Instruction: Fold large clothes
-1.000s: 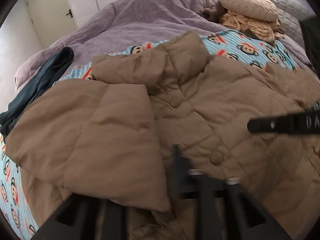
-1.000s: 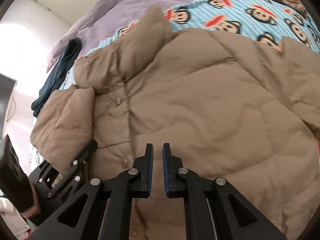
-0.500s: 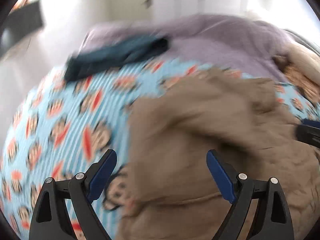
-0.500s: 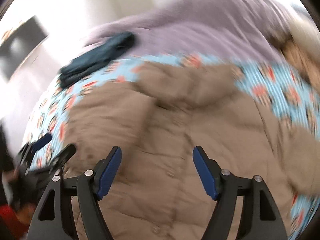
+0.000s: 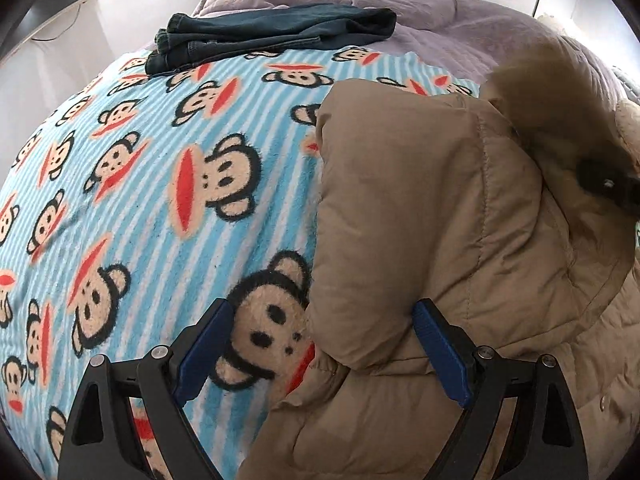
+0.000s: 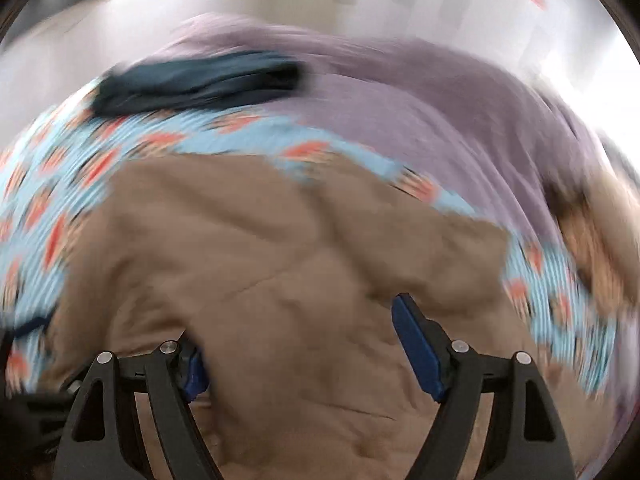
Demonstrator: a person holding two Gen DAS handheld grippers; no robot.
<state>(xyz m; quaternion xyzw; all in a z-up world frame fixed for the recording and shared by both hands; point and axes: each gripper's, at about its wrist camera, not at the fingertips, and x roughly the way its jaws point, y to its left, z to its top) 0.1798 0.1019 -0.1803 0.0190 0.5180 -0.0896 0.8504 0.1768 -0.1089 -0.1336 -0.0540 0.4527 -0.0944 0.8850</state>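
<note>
Lying across a monkey-print blanket, the tan jacket filled the 3 o'clock half of the left wrist view and the lower centre of the right wrist view. The left gripper stood released, its jaws wide apart: one blue pad over the blanket, the other at the folded sleeve's edge, the sleeve end between them but not pinched. The right gripper was likewise released over the jacket's body, with puffy fabric bulging between the pads and partly hiding the 9 o'clock one.

Only the left view was sharp: it showed folded jeans at 12 o'clock, lying on the blanket's far edge against a purple quilt, and a black tip of the other gripper at 3 o'clock. The right view was smeared by motion; only it showed a blurred tan-and-brown heap at 3 o'clock.
</note>
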